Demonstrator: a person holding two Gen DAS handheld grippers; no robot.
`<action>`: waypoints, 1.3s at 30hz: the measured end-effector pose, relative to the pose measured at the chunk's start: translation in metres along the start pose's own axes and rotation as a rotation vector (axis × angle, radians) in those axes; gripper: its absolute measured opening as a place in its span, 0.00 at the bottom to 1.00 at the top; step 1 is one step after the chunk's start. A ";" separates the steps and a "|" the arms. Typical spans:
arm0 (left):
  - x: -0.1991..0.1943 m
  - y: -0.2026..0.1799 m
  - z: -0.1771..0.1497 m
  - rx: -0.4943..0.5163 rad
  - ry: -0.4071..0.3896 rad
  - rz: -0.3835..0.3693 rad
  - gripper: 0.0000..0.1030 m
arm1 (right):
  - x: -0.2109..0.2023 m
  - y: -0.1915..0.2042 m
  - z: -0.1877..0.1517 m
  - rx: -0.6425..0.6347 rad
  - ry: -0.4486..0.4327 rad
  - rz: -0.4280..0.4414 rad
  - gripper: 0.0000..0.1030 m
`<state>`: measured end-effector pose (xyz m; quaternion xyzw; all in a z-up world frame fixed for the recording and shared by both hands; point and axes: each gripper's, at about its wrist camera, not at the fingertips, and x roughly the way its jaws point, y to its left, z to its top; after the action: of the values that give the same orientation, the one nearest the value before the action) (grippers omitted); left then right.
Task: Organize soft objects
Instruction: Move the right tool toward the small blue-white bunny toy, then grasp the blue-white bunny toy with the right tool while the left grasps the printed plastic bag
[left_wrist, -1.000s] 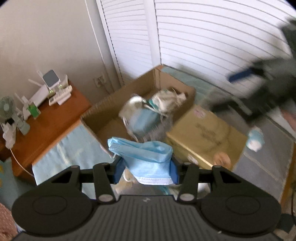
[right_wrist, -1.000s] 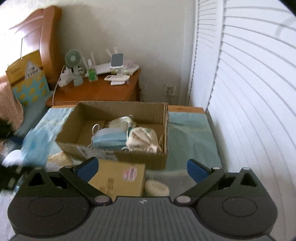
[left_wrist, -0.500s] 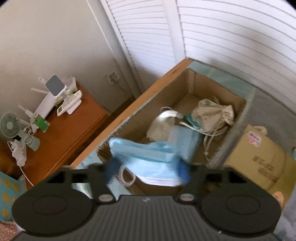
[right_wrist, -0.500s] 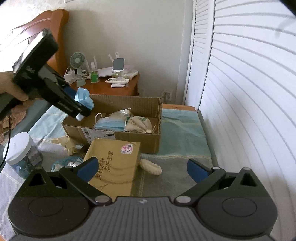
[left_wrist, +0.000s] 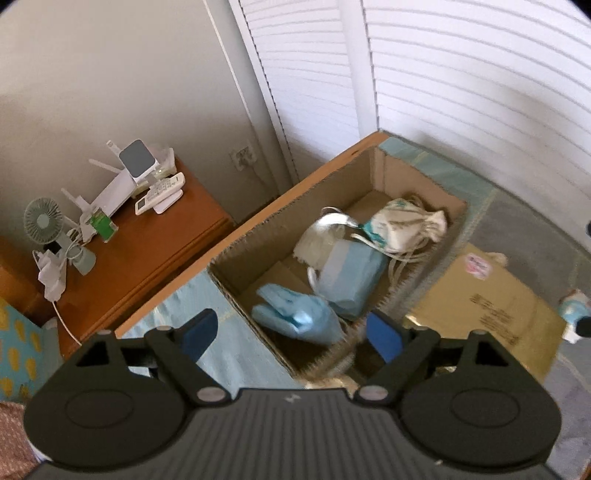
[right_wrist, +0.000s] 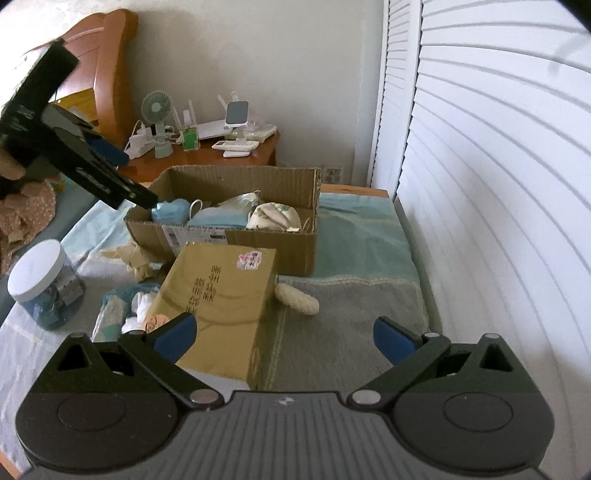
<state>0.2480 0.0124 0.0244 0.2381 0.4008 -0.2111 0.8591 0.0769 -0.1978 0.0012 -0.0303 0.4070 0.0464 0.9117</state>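
Tools both gape empty; left tool, just opened, overhangs cardboard box rim above blue mask.

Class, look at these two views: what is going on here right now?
A person is sorting soft things into a cardboard box on a bed. The left gripper has just been opening above the box, and the blue mask now lies inside, free of its pads. The right gripper hangs open and empty over the gold box.
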 end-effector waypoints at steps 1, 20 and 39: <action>-0.006 -0.002 -0.004 -0.007 -0.007 -0.003 0.85 | -0.001 0.000 -0.002 -0.003 -0.001 0.000 1.00; -0.065 -0.085 -0.102 -0.137 -0.099 -0.060 0.86 | 0.012 -0.005 -0.070 0.018 0.093 0.001 1.00; -0.018 -0.092 -0.129 0.036 -0.033 -0.084 0.86 | 0.032 -0.007 -0.088 -0.017 0.107 -0.024 1.00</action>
<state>0.1107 0.0173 -0.0564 0.2331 0.3923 -0.2581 0.8516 0.0343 -0.2111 -0.0812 -0.0455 0.4544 0.0371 0.8889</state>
